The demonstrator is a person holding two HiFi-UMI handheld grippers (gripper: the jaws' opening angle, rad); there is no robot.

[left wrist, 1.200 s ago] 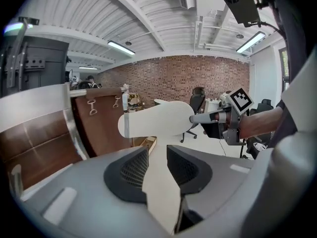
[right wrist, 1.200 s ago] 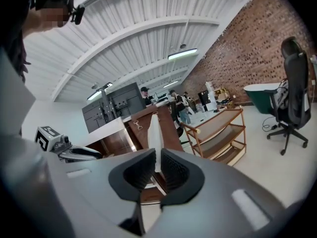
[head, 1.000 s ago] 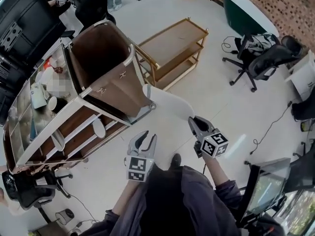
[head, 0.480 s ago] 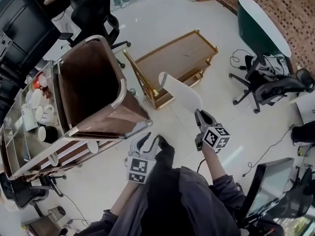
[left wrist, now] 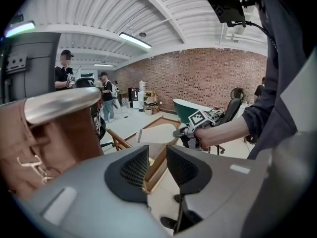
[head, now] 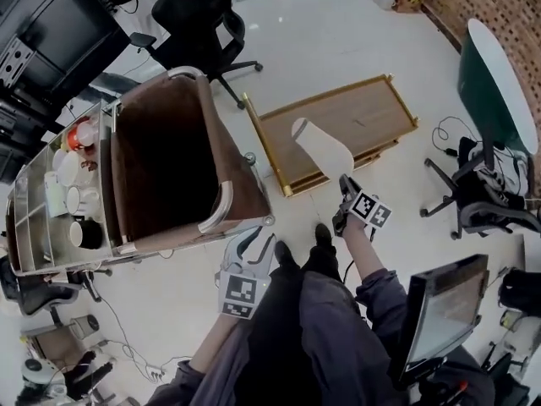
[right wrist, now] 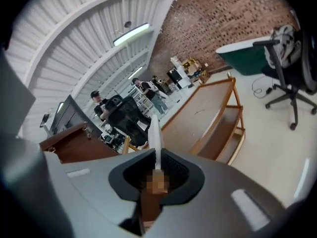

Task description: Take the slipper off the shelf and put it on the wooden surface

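Pale, glossy floor (head: 355, 24) runs across this workshop, with a brick wall (left wrist: 208, 73) at the far side and a green tub (head: 494, 74) standing near it. A low wooden rack (head: 363, 117) with a broad, bare top board sits on the floor. Just beside it stands a tall brown cart (head: 165, 163) with a metal rim, and cups (head: 72, 201) are packed on the shelving along the cart's far side. A black office chair (head: 203, 15) is parked beyond the cart, and a monitor (head: 439, 311) stands close to the person's right side.

The right gripper (head: 345, 184) is stretched out toward the rack and is clenched on the heel end of a white slipper (head: 321, 149). In the right gripper view the slipper (right wrist: 154, 133) shows edge-on, a thin pale blade pinched between the two jaws of the gripper (right wrist: 156, 162). It hangs in the air over the near part of the rack's top board, clear of the wood.

The left gripper (head: 256, 244) hangs low by the person's legs, close to the corner of the cart. Its jaws (left wrist: 157, 157) stand apart with nothing between them, only the rack and the held slipper (left wrist: 158, 133) showing through the gap
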